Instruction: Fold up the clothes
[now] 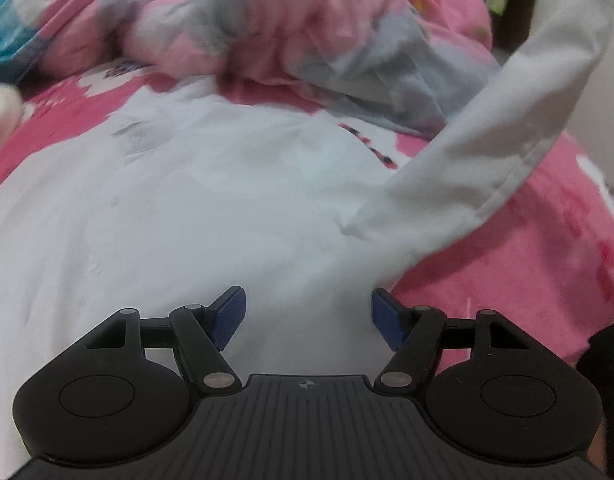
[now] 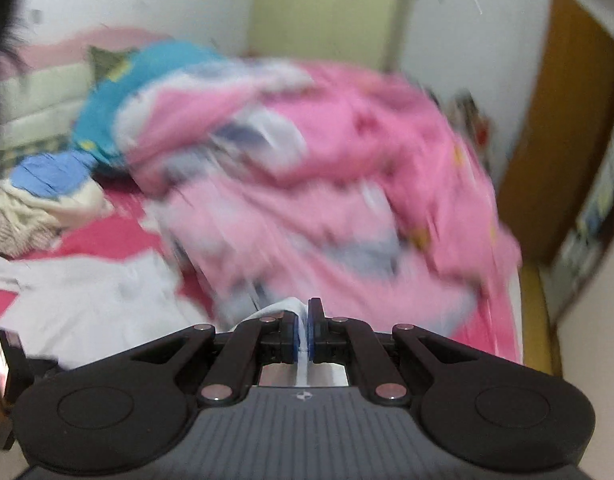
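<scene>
A white garment (image 1: 211, 200) lies spread on the pink bed sheet (image 1: 547, 264). One white sleeve (image 1: 519, 120) rises from it, pulled taut up and to the right out of the left wrist view. My left gripper (image 1: 309, 318) hovers over the garment's near part, open, its blue pads (image 1: 231, 316) wide apart with only flat cloth below them. My right gripper (image 2: 303, 330) is shut on a thin fold of the white cloth (image 2: 303, 344), held up above the bed. The rest of the garment (image 2: 91, 296) shows at the lower left of the right wrist view.
A bunched pink and grey quilt (image 2: 327, 184) fills the middle of the bed, with a blue patterned cover (image 2: 119, 92) behind it. A pile of clothes (image 2: 39, 200) lies at the left. A wooden door (image 2: 563, 132) and the bed's edge are at the right.
</scene>
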